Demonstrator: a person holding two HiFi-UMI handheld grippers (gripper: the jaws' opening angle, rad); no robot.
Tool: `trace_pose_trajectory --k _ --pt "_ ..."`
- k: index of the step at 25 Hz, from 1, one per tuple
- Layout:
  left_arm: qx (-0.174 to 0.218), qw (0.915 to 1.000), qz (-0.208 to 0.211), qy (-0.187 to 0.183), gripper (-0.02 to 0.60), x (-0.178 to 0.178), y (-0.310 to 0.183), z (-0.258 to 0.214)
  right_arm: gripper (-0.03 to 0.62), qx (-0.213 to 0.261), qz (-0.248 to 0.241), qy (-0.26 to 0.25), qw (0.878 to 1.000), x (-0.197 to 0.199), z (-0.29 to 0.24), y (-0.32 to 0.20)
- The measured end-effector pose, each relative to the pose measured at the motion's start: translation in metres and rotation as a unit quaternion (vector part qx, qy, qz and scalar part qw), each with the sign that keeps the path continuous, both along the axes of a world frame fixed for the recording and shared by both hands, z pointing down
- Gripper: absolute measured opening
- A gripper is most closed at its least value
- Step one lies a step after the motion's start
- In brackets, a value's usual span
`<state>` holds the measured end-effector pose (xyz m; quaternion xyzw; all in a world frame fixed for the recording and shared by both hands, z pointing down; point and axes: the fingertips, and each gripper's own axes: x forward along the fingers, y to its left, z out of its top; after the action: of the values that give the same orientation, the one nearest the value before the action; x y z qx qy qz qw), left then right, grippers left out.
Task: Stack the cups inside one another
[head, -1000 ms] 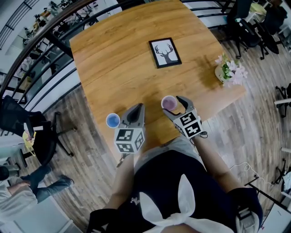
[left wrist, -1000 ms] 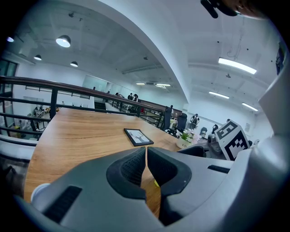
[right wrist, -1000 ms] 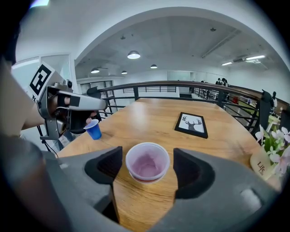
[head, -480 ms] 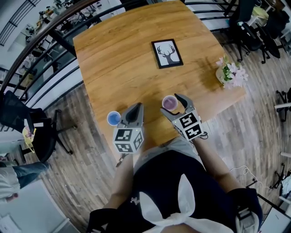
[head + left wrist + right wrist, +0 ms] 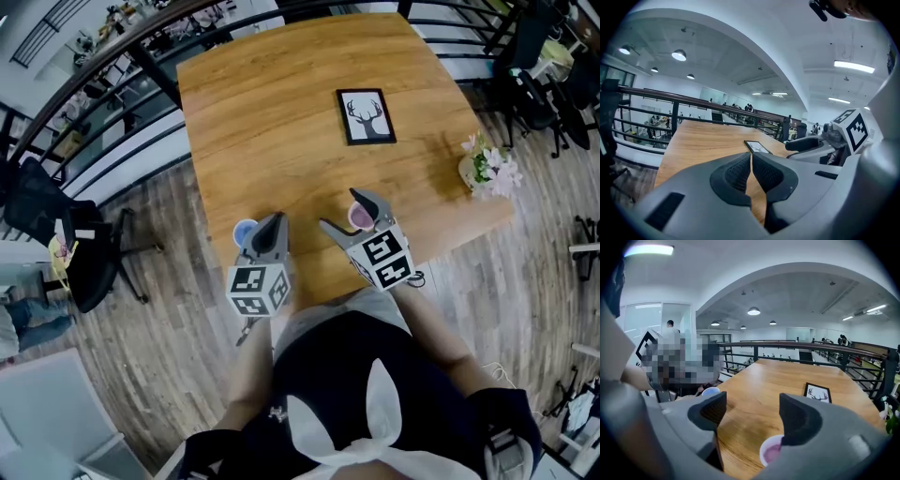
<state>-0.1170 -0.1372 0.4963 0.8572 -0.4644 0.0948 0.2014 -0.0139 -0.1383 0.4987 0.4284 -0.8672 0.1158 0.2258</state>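
Observation:
A blue cup (image 5: pixel 244 231) stands near the wooden table's (image 5: pixel 281 122) front edge, partly covered by my left gripper (image 5: pixel 274 223), which is shut and holds nothing. A purple cup (image 5: pixel 359 217) stands to its right, close against the right-hand jaw of my open right gripper (image 5: pixel 342 211). In the right gripper view the purple cup (image 5: pixel 769 451) peeks out beside the right jaw, half hidden by it, and the blue cup (image 5: pixel 711 391) sits beyond the left jaw. Nothing lies between the fingers of the right gripper (image 5: pixel 753 420). The left gripper view shows the left gripper (image 5: pixel 751 161) with its pads pressed together.
A framed deer picture (image 5: pixel 366 116) lies flat at mid-table. A small pot of pink flowers (image 5: pixel 486 169) sits at the table's right edge. Black railings (image 5: pixel 103 66) and a chair (image 5: pixel 56 244) stand on the wood floor to the left.
The right gripper's jaws stand wider apart and the purple cup now sits by its right jaw. The left gripper has edged closer to the blue cup, covering part of it.

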Motion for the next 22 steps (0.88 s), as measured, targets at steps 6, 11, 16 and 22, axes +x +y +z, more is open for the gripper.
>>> trace_pose_trajectory --k 6,11,16,22 --pt "0.002 0.9989 -0.048 -0.004 0.028 -0.042 0.010 0.000 0.350 -0.004 -0.048 -0.006 0.999 -0.042 0.001 0.004" --pt "-0.002 0.9950 -0.099 -0.006 0.028 -0.085 0.018 0.003 0.350 -0.007 -0.095 -0.011 0.995 -0.081 0.002 0.007" --pt "-0.004 0.9901 -0.140 -0.006 0.028 -0.122 0.029 0.002 0.350 -0.006 -0.137 -0.016 0.990 -0.124 0.000 0.011" --pt "-0.011 0.9840 -0.177 -0.011 0.028 -0.151 0.045 0.003 0.350 -0.020 -0.182 -0.017 0.983 -0.161 0.008 0.018"
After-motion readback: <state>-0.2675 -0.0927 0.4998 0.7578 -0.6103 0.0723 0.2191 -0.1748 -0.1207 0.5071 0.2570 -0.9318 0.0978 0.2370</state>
